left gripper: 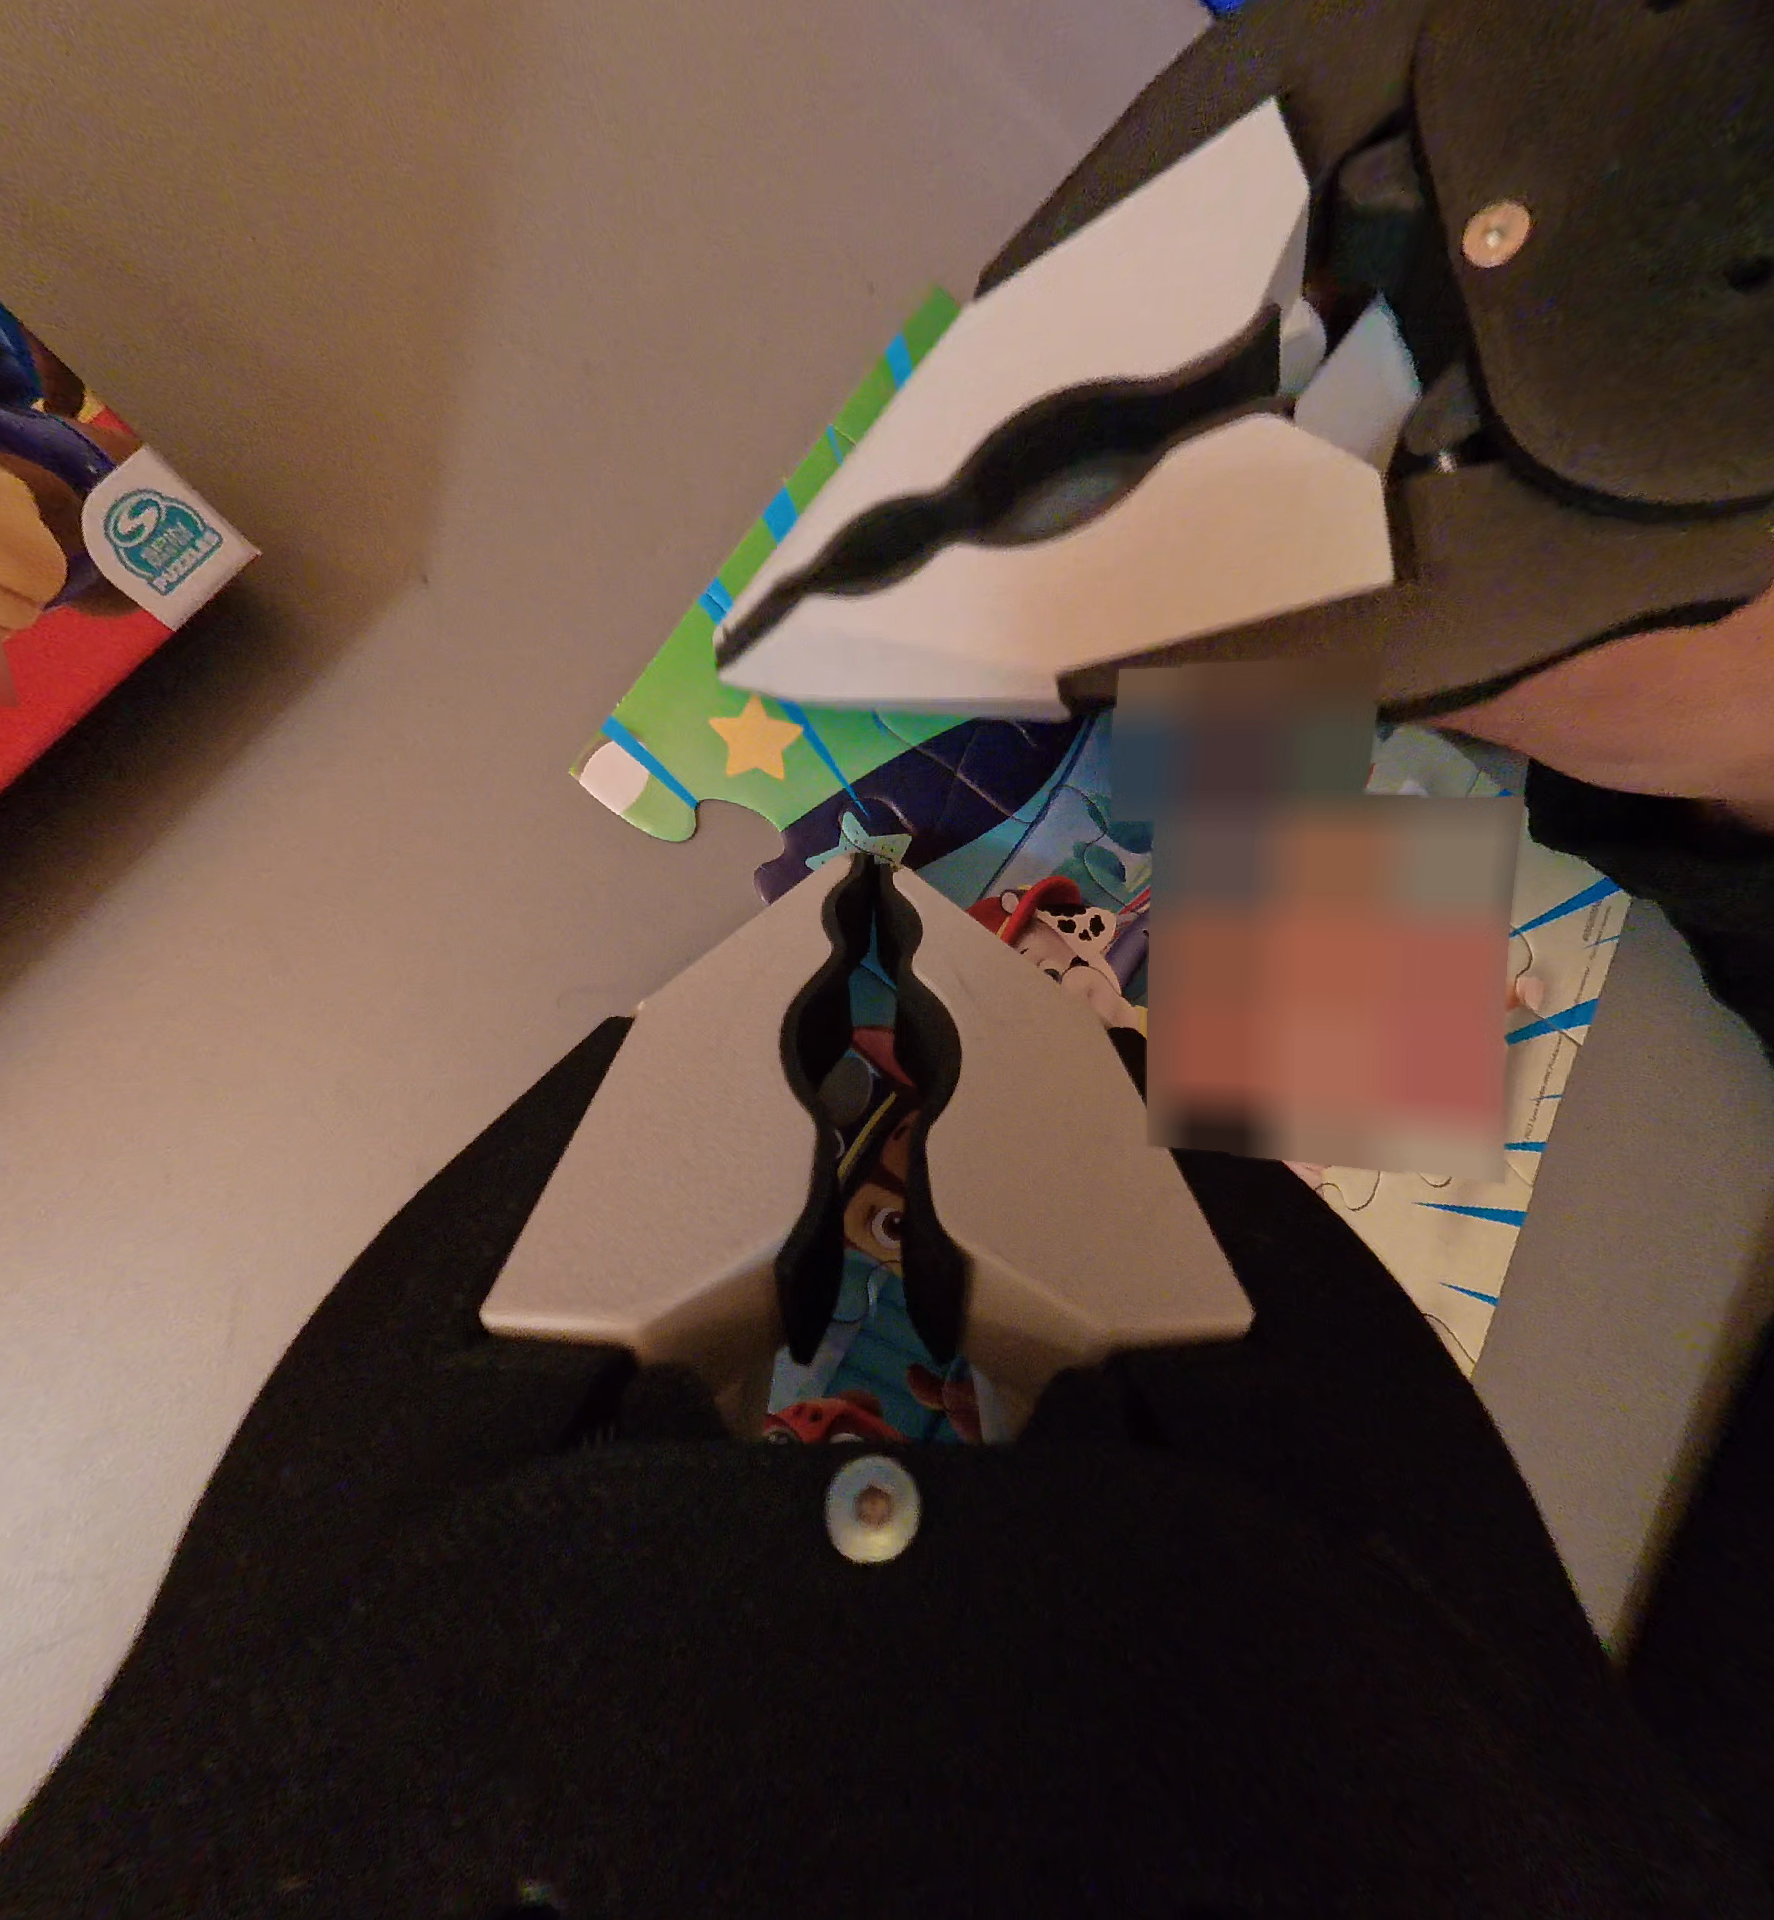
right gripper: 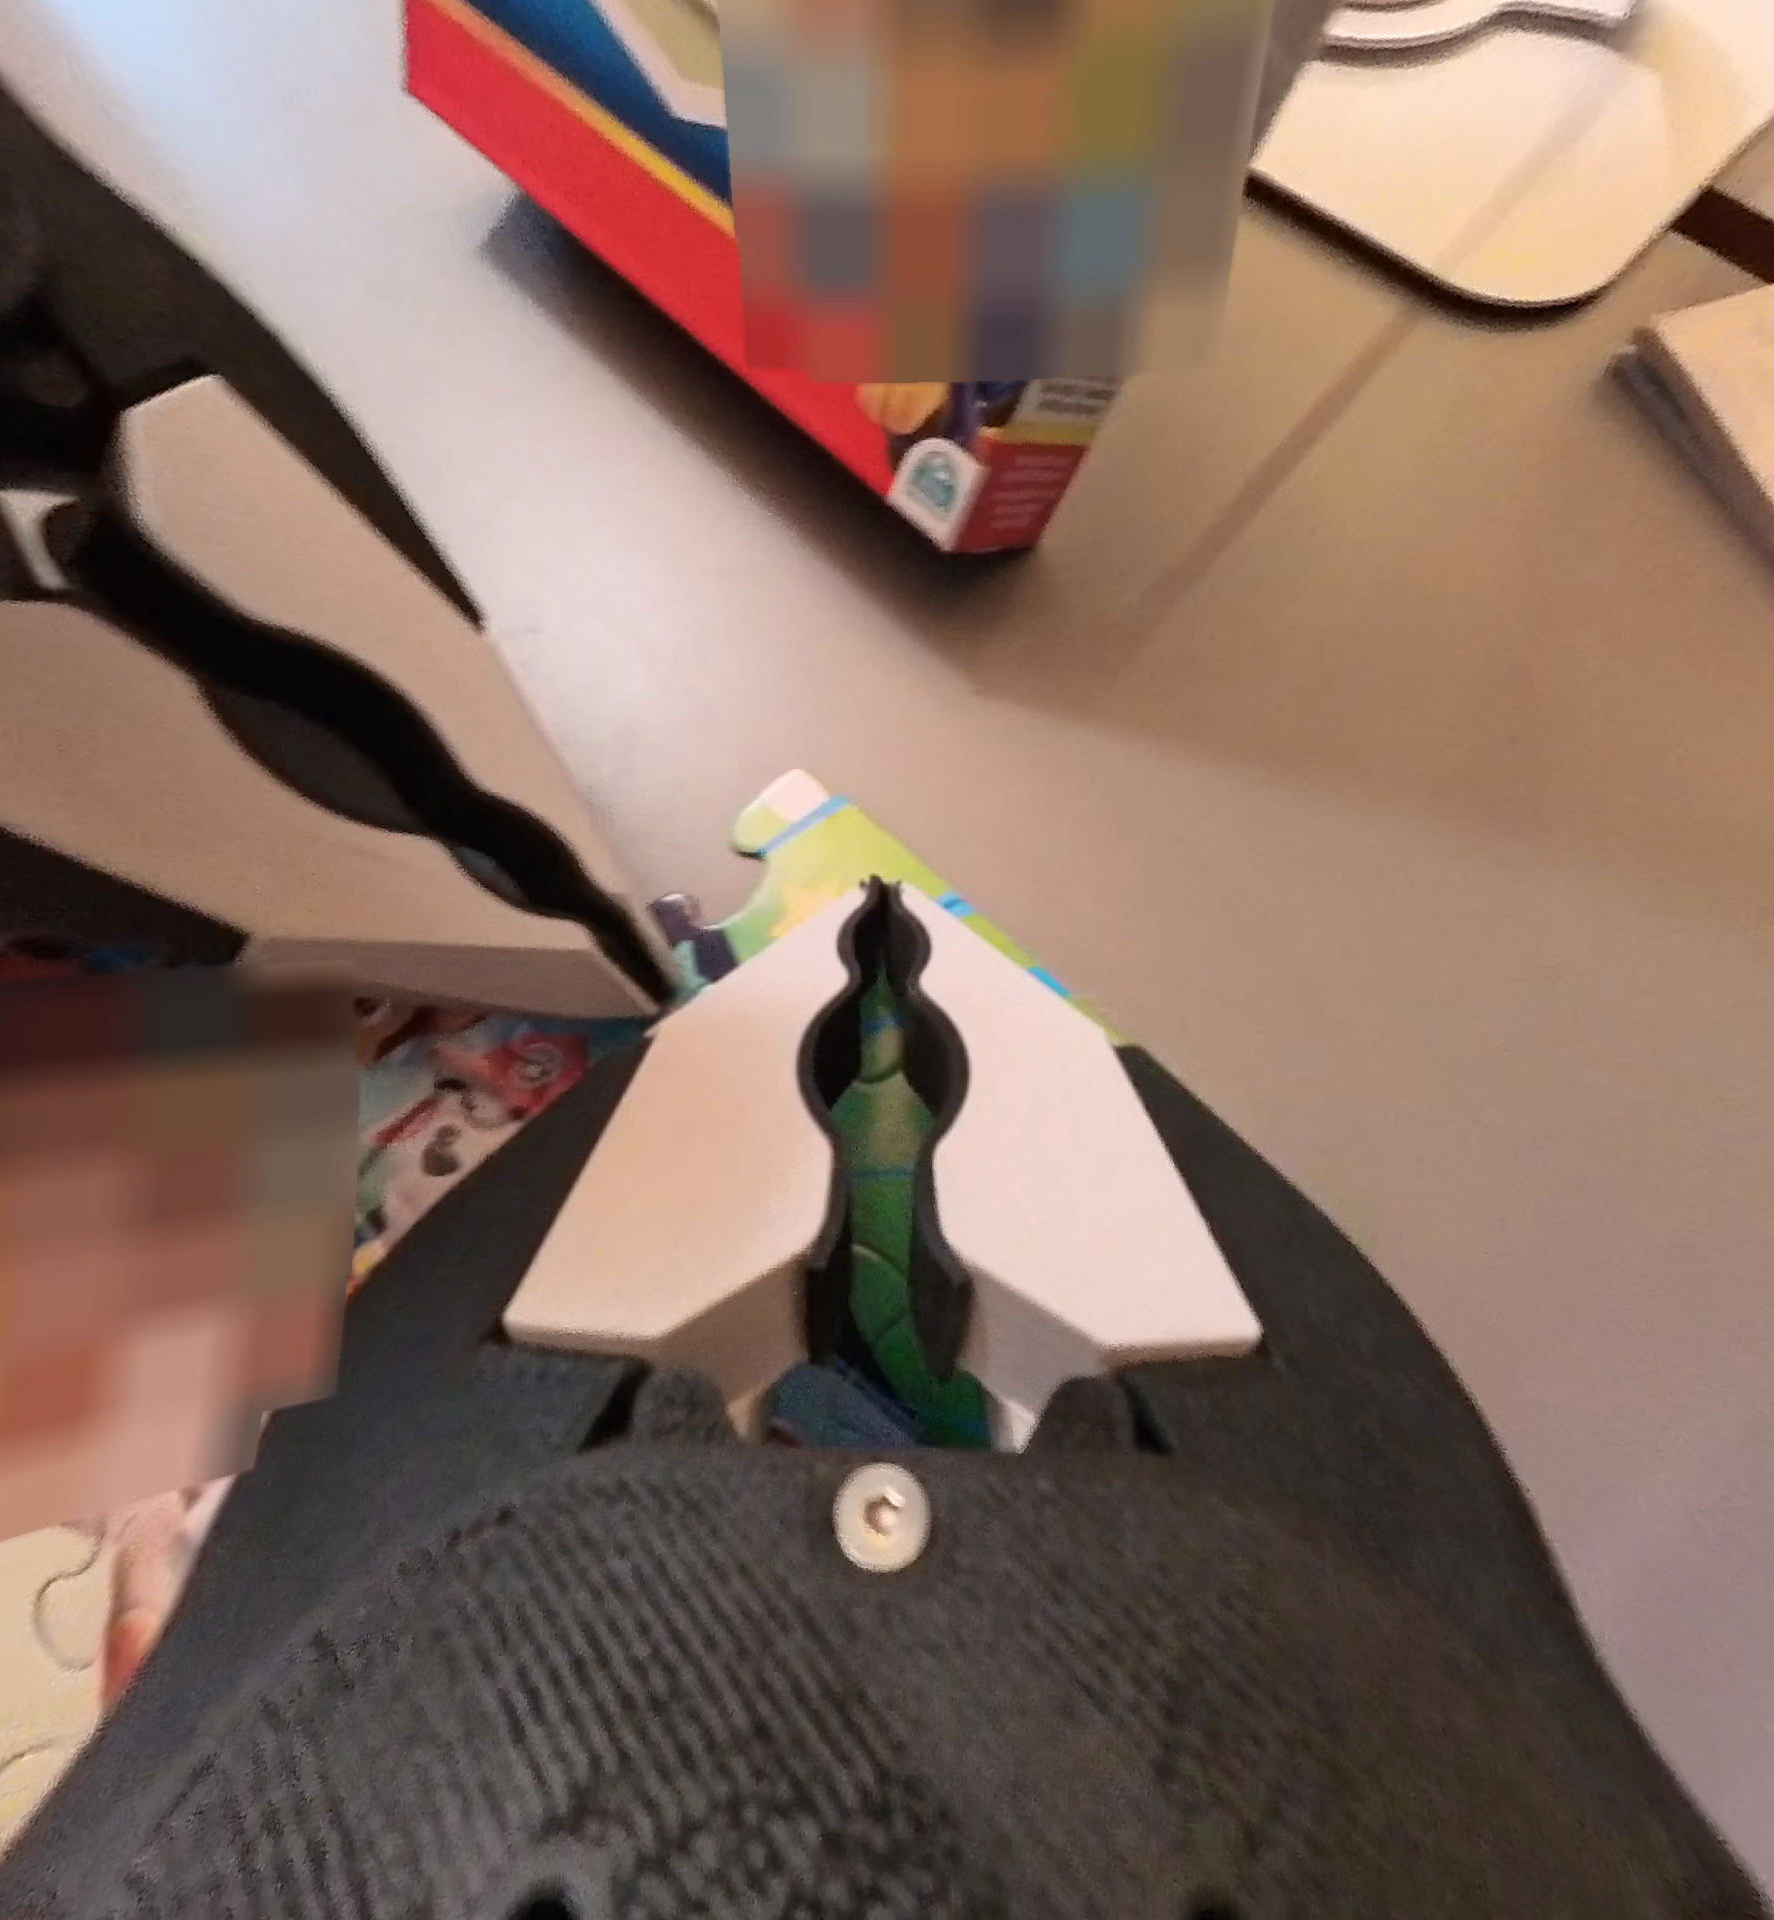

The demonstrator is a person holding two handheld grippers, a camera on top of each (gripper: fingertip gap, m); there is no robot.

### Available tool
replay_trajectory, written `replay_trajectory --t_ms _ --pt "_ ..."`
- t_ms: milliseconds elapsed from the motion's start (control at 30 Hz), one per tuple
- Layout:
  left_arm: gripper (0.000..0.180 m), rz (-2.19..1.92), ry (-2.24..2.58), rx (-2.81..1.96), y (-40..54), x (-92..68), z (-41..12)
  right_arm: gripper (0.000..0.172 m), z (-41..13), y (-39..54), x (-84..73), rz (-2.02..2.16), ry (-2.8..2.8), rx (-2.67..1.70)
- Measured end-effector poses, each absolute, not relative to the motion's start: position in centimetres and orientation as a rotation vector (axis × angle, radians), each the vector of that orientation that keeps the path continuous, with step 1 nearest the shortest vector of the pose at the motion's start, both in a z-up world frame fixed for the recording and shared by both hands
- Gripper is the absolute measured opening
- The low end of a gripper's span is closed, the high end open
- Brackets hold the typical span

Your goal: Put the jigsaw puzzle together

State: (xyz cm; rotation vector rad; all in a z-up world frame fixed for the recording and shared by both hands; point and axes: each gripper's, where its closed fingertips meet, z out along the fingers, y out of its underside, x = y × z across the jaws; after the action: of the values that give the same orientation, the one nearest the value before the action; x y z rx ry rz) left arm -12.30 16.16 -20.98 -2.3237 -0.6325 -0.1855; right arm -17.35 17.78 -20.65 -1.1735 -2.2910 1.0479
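A partly built cartoon jigsaw (left gripper: pixel 1049 821) lies on the grey table (left gripper: pixel 343 935). Its outer corner is a green piece with a yellow star (left gripper: pixel 685 727), joined to a dark purple piece (left gripper: pixel 795 868). My left gripper (left gripper: pixel 875 864) is shut, with its tips down at the purple piece's edge beside a small teal star shape (left gripper: pixel 867 840). My right gripper (left gripper: pixel 729 646) is shut, with its tips over the green piece. In the right wrist view the right gripper (right gripper: pixel 878 888) is over the green piece (right gripper: pixel 805 831). The left gripper (right gripper: pixel 654 982) comes in from the left.
A red and blue puzzle box (left gripper: pixel 83 540) lies on the table to the left, and shows at the top of the right wrist view (right gripper: pixel 634 208). White boards (right gripper: pixel 1465 177) lie at the far right. A person's arm (left gripper: pixel 1714 665) is behind the right gripper. My hands' fingertips stand some 5 cm from each other.
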Motion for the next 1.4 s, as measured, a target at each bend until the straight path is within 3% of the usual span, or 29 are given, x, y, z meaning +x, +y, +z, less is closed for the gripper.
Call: replay_trajectory --t_ms 267,500,767,933,1100,1333,1400 --pt "0.000 -0.196 -0.640 -2.309 16.2 -12.3 -21.0 0.000 -20.7 21.8 -17.8 0.931 -2.166 -1.309" --pt "0.000 -0.160 -0.635 -2.324 16.2 -12.3 -21.0 0.000 -20.7 16.5 -15.4 1.093 -2.387 -1.206" --pt "0.000 -0.163 -0.660 -2.320 16.2 -12.3 -20.9 0.000 -20.4 23.0 -14.0 0.844 -2.188 -1.390" --pt "0.000 -0.126 -0.662 -2.041 15.8 -12.6 -14.4 0.000 -16.5 20.6 -12.4 1.162 -2.047 -1.294" --pt "0.000 0.089 -0.738 -2.033 9.1 -13.7 -11.8 0.000 -14.5 21.2 -12.6 1.246 -1.884 -1.123" --pt "0.001 0.438 -1.065 -1.928 -8.5 -12.8 -10.1 0.000 -12.6 20.5 -11.1 1.354 -1.808 -0.955" --pt "0.013 0.469 -1.155 -1.895 -13.1 -11.5 -10.3 0.000 -12.8 20.5 -11.1 1.347 -1.815 -0.955"
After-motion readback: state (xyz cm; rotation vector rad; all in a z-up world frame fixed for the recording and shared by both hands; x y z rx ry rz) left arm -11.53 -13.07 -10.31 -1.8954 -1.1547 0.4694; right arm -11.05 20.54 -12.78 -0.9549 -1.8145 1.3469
